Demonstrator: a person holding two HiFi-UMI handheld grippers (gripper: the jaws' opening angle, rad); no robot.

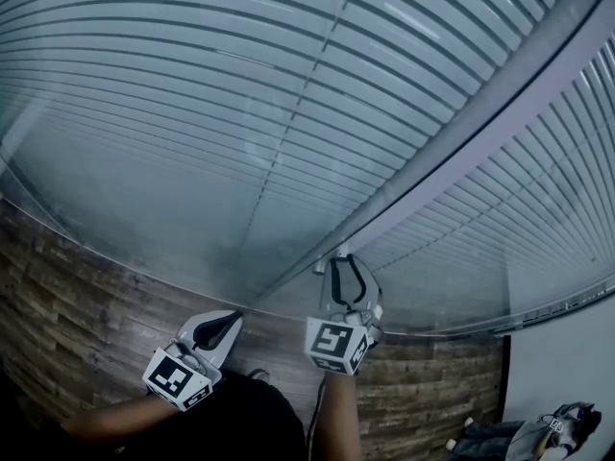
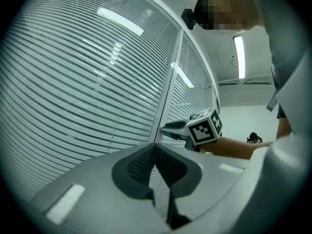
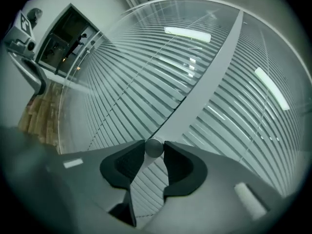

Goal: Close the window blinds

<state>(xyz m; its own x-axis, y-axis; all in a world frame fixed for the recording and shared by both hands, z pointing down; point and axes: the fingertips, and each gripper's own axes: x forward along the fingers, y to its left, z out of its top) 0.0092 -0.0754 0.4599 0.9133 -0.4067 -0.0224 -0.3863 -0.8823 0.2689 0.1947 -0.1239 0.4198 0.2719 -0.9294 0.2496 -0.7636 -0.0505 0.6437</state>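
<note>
The blinds are seen behind glass, w/ thin flat slats in long rows. The slats are tipped so light gets through betw. them. The window is split by a grey bar, w/ blinds on both sides of it.

A small round grey knob is squeezed by the R gripper. In the R gripper view the knob is pinched right at the jaw tips, w/ a pad pressed on each side, and the bar is seen just behind it. In the head view the R gripper is held up at the low end of the bar, near the bottom edge of the window. Its marker cube is turned to the camera.

The L gripper is held lower and to the L, near the bottom edge of the glass but not touching it. Its jaws are clenched tip to tip in the L gripper view, w/ nothing betw. them; only slats are seen past the tips. The R gripper & its cube can also be made out in that view, up by the bar.

A wood floor is seen under the window. A bare arm is seen behind each gripper.
</note>
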